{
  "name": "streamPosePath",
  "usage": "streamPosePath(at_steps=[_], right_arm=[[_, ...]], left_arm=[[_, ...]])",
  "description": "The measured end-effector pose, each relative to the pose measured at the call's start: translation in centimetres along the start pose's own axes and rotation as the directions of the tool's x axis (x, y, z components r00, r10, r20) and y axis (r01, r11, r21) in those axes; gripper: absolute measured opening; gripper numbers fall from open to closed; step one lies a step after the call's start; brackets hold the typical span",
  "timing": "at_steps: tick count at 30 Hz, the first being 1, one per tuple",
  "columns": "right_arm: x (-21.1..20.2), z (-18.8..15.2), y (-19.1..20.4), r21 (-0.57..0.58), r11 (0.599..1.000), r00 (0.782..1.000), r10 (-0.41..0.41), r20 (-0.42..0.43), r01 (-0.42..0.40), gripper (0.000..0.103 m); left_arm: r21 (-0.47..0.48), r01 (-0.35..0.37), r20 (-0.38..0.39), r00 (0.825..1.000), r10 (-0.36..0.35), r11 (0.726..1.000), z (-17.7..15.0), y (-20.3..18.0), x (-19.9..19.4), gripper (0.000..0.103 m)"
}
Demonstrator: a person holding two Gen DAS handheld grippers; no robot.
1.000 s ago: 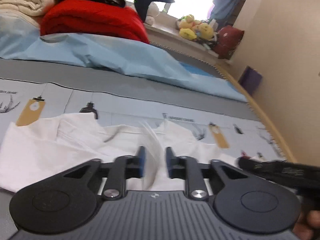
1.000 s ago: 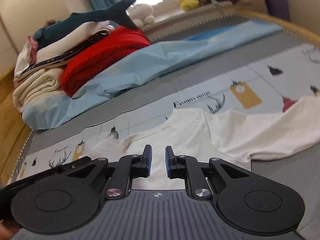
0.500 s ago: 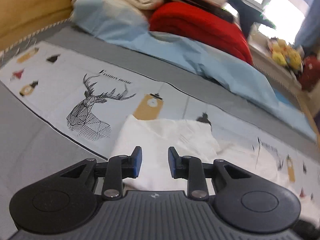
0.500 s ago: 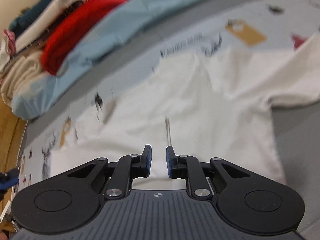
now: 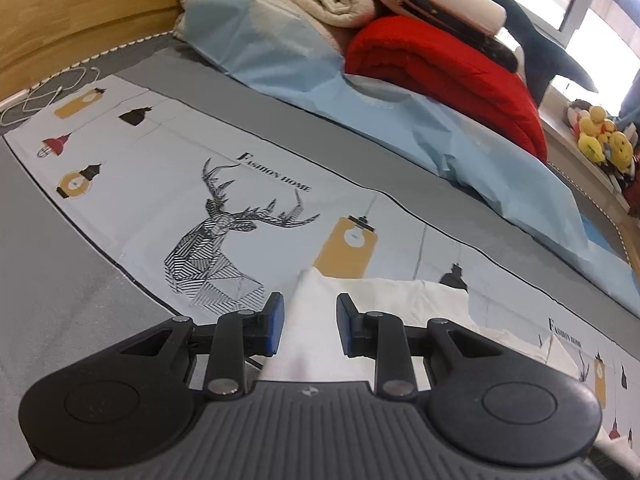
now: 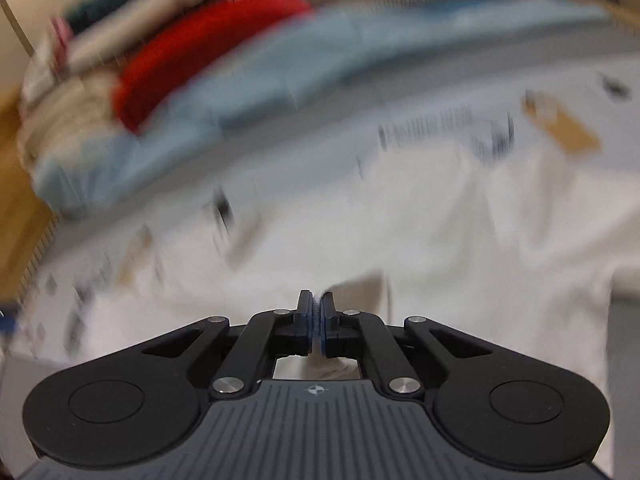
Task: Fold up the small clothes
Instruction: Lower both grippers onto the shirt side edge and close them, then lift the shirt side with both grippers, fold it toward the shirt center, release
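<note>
Since the earlier frame, right claw [image 6: 316, 316] had closed on the white shirt [image 6: 440, 240]; left claw [image 5: 310, 324] stood wide over its corner, lower centre. Advise pinching before lifting.

Daylight enters from the window [image 5: 592, 4] at the upper right of the left wrist view, blown out to white glare. That view is sharp, with fisheye bending at its edges. The right wrist view is heavily motion-blurred beyond the gripper body.
</note>
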State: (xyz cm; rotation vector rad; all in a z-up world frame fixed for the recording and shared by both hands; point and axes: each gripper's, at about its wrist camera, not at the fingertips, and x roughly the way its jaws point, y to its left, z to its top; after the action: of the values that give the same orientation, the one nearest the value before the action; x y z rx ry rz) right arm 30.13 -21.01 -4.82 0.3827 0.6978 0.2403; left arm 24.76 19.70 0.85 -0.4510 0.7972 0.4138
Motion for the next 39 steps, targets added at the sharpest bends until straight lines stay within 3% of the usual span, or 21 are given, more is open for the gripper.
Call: streamPosePath(at_steps=[1,3,5,7,9,12,15,17,19,20,25,26,27,32,36,38,39], right_arm=[[-1.5,1.2,-0.1,-0.019,1.000,0.997,-0.009,0.077,0.011,0.002],[-3.0,2.7,-1.5,-0.021,0.996,0.984,-0.087,0.152,0.091,0.002],[-2.7,3.1,-4.1,0.010,0.982,0.974,-0.186,0.132,0.186,0.002],[-1.6,2.6,-7.2,0.055,0.959,0.958,-0.281,0.053,0.278,0.002],[-1.5,2.5,-9.0,0.111,0.954,0.959,-0.282,0.015,0.279,0.002],[-2.4,2.9,-8.1,0.041,0.955,0.952,-0.296,0.077,0.293,0.002],[-2.6,3.5,-8.3,0.055,0.939,0.934,-0.343,0.105,0.339,0.002],[-2.0,3.2,-9.5,0.072,0.941,0.942,-0.332,0.036,0.329,0.002],[-1.0,2.9,-10.7,0.102,0.933,0.938,-0.345,-0.028,0.346,0.003],[-1.0,2.7,-10.8,0.114,0.930,0.937,-0.349,-0.034,0.350,0.008],[-1.6,3.3,-11.2,0.149,0.925,0.936,-0.353,0.005,0.348,0.008],[-1.5,3.4,-11.3,0.155,0.926,0.937,-0.350,0.006,0.345,0.008],[-1.5,3.4,-11.3,0.161,0.927,0.938,-0.345,0.007,0.340,0.008],[-1.7,3.4,-11.2,0.172,0.926,0.940,-0.340,0.002,0.335,0.008],[-1.8,3.4,-11.1,0.176,0.923,0.938,-0.348,-0.002,0.343,0.008],[-1.7,3.3,-10.8,0.151,0.926,0.937,-0.349,-0.004,0.346,0.008],[-1.7,3.3,-10.6,0.141,0.931,0.941,-0.339,-0.005,0.336,0.008]], left_arm=[[-0.001,0.001,-0.003,1.000,-0.001,1.000,0.1,0.2,0.1,0.030],[0.009,0.003,-0.008,1.000,-0.003,1.000,0.1,0.3,0.3,0.030],[0.024,-0.008,-0.024,1.000,0.009,1.000,0.0,0.3,0.7,0.030],[0.039,-0.006,-0.040,0.999,0.008,0.999,-0.3,0.1,1.2,0.030],[0.054,-0.003,-0.052,0.999,0.006,0.999,-0.6,-0.2,1.8,0.030],[0.039,0.026,-0.088,0.996,-0.022,0.999,-1.3,-0.6,3.0,0.030],[0.055,0.065,-0.121,0.991,-0.058,0.996,-2.4,-1.5,4.3,0.030],[0.059,0.083,-0.171,0.983,-0.072,0.995,-3.3,-2.0,5.5,0.030],[0.056,0.104,-0.220,0.972,-0.089,0.993,-4.1,-2.3,6.6,0.030],[0.059,0.108,-0.240,0.966,-0.091,0.992,-4.4,-2.4,7.0,0.030],[0.104,0.119,-0.318,0.944,-0.081,0.987,-5.8,-2.5,8.5,0.031],[0.123,0.118,-0.334,0.940,-0.071,0.985,-6.0,-2.3,8.8,0.017],[0.126,0.119,-0.339,0.938,-0.070,0.985,-6.1,-2.1,8.9,0.012],[0.090,0.077,-0.295,0.954,-0.048,0.993,-5.5,-0.6,8.2,0.007],[0.100,-0.043,-0.343,0.936,0.075,0.994,-6.0,0.4,9.4,0.002],[0.078,-0.056,-0.301,0.950,0.077,0.995,-5.5,0.7,8.9,0.002],[0.056,-0.029,-0.260,0.965,0.043,0.998,-4.9,0.6,8.3,0.002]])
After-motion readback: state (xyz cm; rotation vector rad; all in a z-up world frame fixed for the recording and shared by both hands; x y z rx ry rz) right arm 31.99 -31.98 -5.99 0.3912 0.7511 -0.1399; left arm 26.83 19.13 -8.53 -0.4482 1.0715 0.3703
